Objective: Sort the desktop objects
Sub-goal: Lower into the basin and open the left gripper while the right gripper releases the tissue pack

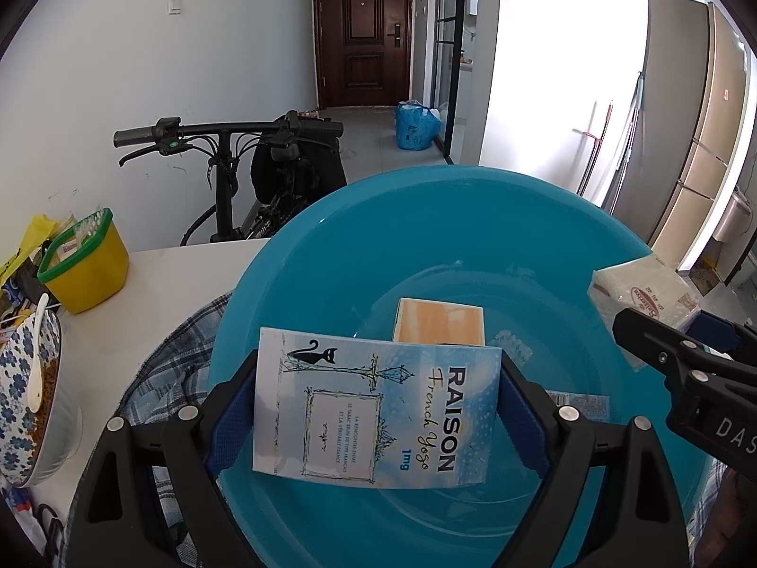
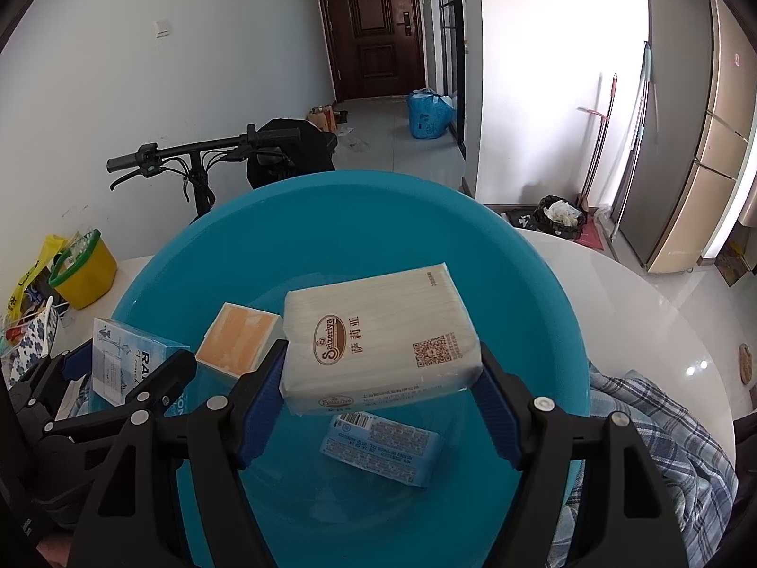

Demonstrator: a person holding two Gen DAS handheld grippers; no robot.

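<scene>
Both claws held over the blue basin (image 1: 426,236), which rests on a plaid cloth (image 2: 662,426) on the white desk (image 1: 180,274). The left claw (image 1: 378,407) grips a pale-blue box (image 1: 378,407) printed "RAISON French Yogo", its blue pads pressed against the box's two short sides; the box hangs above the near part of the basin. The right claw (image 2: 378,388) grips a cream tissue pack (image 2: 378,336) by its ends, also above the basin and clear of its floor. On the basin floor lie an orange-faced box (image 2: 236,341), toward the left wall, and a small blue packet (image 2: 383,449), directly under the tissue pack. In the left wrist view the right claw enters from the right edge with the tissue pack over the basin's right rim; in the right wrist view the left claw and its box appear at the basin's left rim. Near the desk's left edge stand a yellow tub (image 1: 90,265) with a green rim and a flower-patterned bowl (image 1: 28,393) holding a white spoon (image 1: 38,355); the bowl's contents look like brown food, though the view there is distorted. A bicycle (image 1: 227,142) stands behind the desk's far edge.
</scene>
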